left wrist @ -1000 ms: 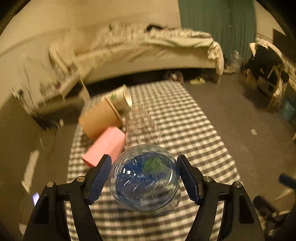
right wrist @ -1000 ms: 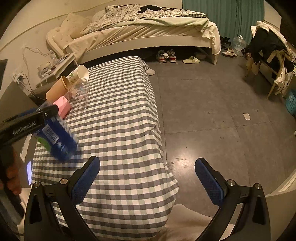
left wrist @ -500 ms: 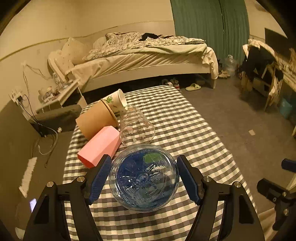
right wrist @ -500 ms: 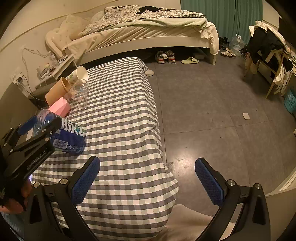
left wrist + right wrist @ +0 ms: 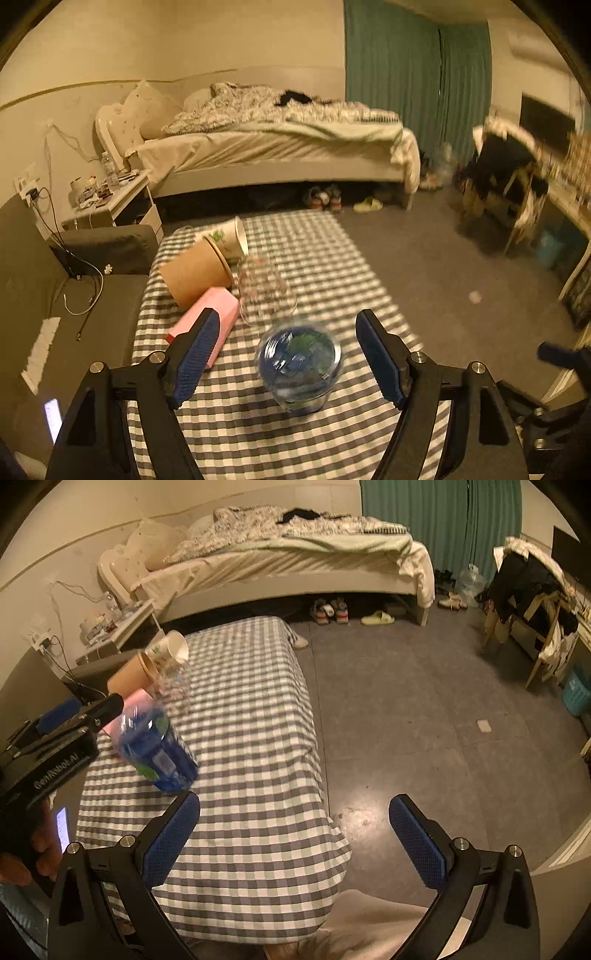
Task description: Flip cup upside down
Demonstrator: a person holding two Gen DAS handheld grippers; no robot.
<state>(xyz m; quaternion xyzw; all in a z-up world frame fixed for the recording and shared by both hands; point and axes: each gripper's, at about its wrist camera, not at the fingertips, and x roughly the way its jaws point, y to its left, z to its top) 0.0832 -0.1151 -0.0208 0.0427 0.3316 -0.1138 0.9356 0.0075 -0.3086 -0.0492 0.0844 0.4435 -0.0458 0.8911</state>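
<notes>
Left wrist: blue cup [image 5: 299, 363] stands between wide-open jaws, untouched.

Glossy clear-plastic blue-labelled cup [image 5: 299, 365] between the tongs, on matt grey-and-white checked cloth [image 5: 332, 280]; beyond, a brown paper cup [image 5: 195, 273] (matt, smooth).

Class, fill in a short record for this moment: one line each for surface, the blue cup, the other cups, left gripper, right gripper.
surface: checked tablecloth over a table
blue cup: clear cup with blue label, standing base-up on the cloth, blurred; between the left gripper's fingers without touching them
other cups: brown paper cup, white paper cup, pink cup and clear glass cup, all lying on their sides in a cluster
left gripper: open
right gripper: open, holding nothing, over the table's near edge
</notes>
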